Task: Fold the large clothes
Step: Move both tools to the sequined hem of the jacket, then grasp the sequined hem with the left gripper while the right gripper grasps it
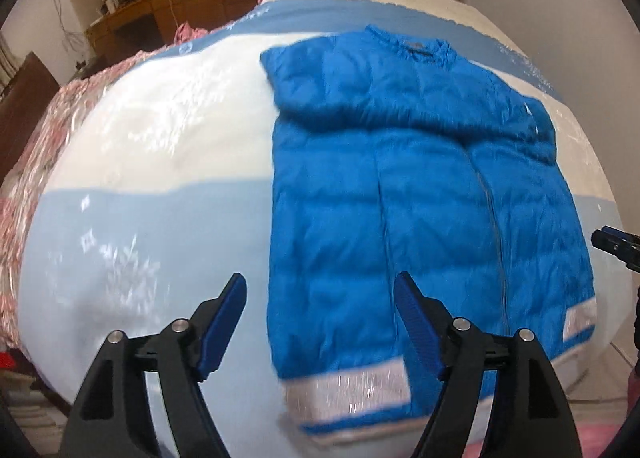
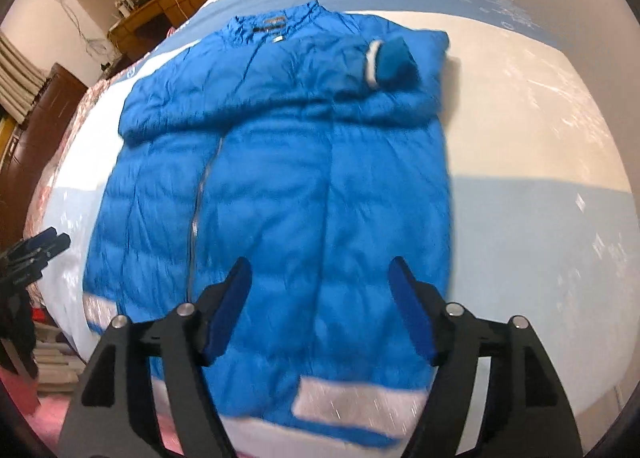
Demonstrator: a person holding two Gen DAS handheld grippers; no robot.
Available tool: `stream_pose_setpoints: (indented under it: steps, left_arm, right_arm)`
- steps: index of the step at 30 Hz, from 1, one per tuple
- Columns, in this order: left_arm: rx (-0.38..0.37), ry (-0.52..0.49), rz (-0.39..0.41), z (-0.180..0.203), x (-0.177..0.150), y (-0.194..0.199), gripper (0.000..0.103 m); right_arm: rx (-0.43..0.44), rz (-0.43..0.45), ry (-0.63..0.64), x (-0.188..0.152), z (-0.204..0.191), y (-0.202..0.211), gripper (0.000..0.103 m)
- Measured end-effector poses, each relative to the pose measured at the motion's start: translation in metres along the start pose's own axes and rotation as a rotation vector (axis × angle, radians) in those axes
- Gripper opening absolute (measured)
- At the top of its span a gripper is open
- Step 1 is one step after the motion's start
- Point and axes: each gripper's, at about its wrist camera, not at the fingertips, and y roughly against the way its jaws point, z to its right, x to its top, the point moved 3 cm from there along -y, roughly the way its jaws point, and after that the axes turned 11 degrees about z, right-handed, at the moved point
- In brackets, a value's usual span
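A bright blue puffer jacket [image 1: 420, 186] [image 2: 280, 178] lies flat on the bed, collar at the far end and hem with white bands towards me. Both sleeves are folded across its chest; a white-banded cuff [image 2: 390, 64] rests near its right shoulder. In the left wrist view my left gripper [image 1: 320, 290] hangs open above the jacket's lower left edge, nothing between its blue pads. Over the lower right part of the jacket, my right gripper [image 2: 320, 274] is open and empty too. Each gripper's tip shows at the edge of the other's view: the right gripper [image 1: 616, 246], the left gripper [image 2: 44, 246].
The bed cover [image 1: 152, 226] [image 2: 540, 226] has pale blue and white bands. A pink patterned quilt [image 1: 36, 138] lies along the bed's left side. Wooden cupboards and a desk [image 1: 132, 14] stand beyond the bed. A dark wooden cabinet [image 2: 36, 146] stands to the left.
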Motion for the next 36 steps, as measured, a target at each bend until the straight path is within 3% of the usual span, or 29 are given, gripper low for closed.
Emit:
stream_pose_setpoints:
  steps: [11, 18, 31, 36]
  left_arm:
    - [0.021, 0.036, -0.105, -0.016, -0.061, 0.005, 0.077]
    - [0.023, 0.048, -0.138, -0.02, -0.08, 0.0, 0.077]
    - [-0.066, 0.123, -0.212, -0.014, -0.105, -0.025, 0.077]
    - [-0.124, 0.175, -0.223, -0.01, -0.106, -0.032, 0.075]
  right_arm:
    - [-0.028, -0.103, -0.037, -0.065, 0.024, 0.015, 0.076]
    - [-0.026, -0.152, -0.105, -0.092, 0.047, 0.007, 0.076]
    - [0.043, -0.199, -0.174, -0.12, 0.061, -0.011, 0.076]
    - [0.094, -0.202, -0.18, -0.121, 0.06, -0.009, 0.059]
